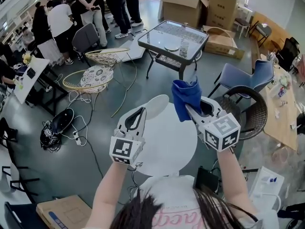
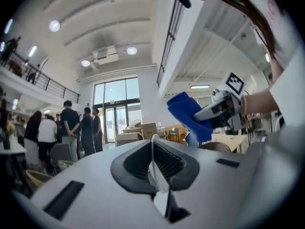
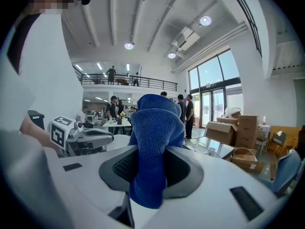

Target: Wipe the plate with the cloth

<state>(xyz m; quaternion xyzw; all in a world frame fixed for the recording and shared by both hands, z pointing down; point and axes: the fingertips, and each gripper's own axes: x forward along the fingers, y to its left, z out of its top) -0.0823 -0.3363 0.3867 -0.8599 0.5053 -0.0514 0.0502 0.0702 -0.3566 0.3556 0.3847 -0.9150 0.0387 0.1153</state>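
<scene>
In the head view my left gripper [image 1: 139,117] is shut on the rim of a white plate [image 1: 156,103], which is lifted over the round white table [image 1: 167,142]. The left gripper view shows that plate [image 2: 154,157] edge-on, as a thin white line pinched between the dark pads. To its right my right gripper [image 1: 191,109] is shut on a bunched blue cloth [image 1: 186,97], which sticks up out of the jaws close beside the plate. The cloth [image 3: 155,147] fills the gap between the right pads. From the left gripper view the cloth [image 2: 188,116] hangs at upper right.
A glass-topped table [image 1: 174,37] with a cup stands beyond, with cardboard boxes [image 1: 200,4] behind it. A blue chair [image 1: 248,75] and a dark woven chair [image 1: 250,111] sit to the right, next to a wooden table [image 1: 281,109]. Wicker trays and cables lie at left; several people stand at the back left.
</scene>
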